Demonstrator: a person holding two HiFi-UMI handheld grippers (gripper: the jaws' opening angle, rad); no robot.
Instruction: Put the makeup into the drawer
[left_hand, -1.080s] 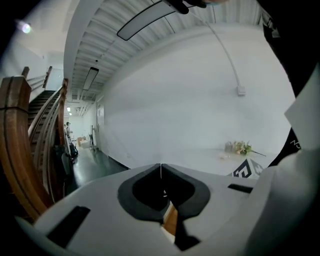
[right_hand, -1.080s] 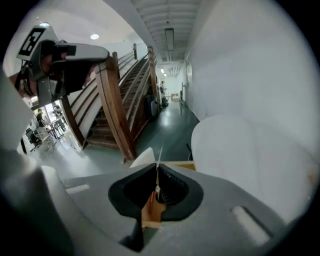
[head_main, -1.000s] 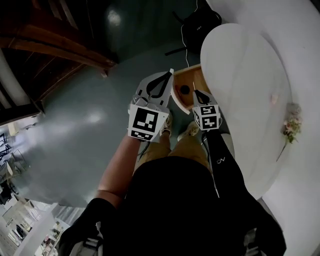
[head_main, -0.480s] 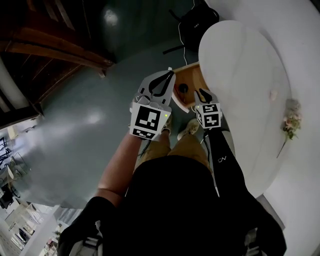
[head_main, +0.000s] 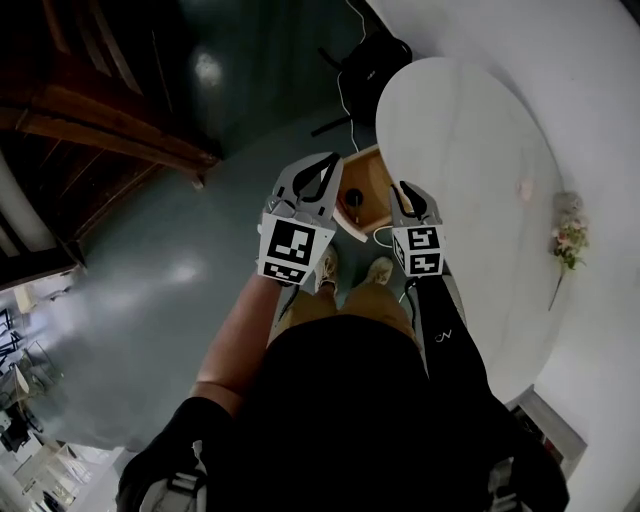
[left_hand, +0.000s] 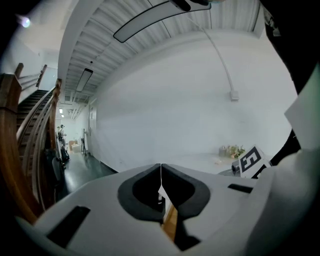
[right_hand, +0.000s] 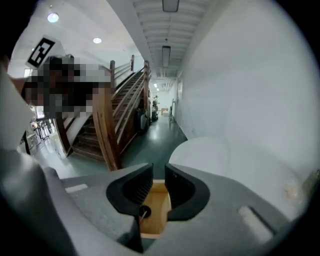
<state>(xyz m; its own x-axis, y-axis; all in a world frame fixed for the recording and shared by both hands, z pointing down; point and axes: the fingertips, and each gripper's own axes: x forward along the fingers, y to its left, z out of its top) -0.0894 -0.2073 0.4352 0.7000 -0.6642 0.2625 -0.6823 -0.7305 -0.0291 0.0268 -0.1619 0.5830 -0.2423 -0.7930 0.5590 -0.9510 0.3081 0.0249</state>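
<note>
Looked down on white oval table (head_main: 470, 150), upper right; glossy teal floor (head_main: 150, 270) and wooden stairs (head_main: 100, 130), upper left. Held left gripper (head_main: 336, 160) clenched, empty; had just been easing right gripper (head_main: 403, 187) apart, nothing between. Showed dark round makeup (head_main: 353, 196) lying in open wooden drawer (head_main: 375, 190), centre, at table's edge.

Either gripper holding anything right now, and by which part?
Nothing is held. Left gripper is shut, empty; right gripper has just been opening its jaws, nothing between them, only the drawer below.
</note>
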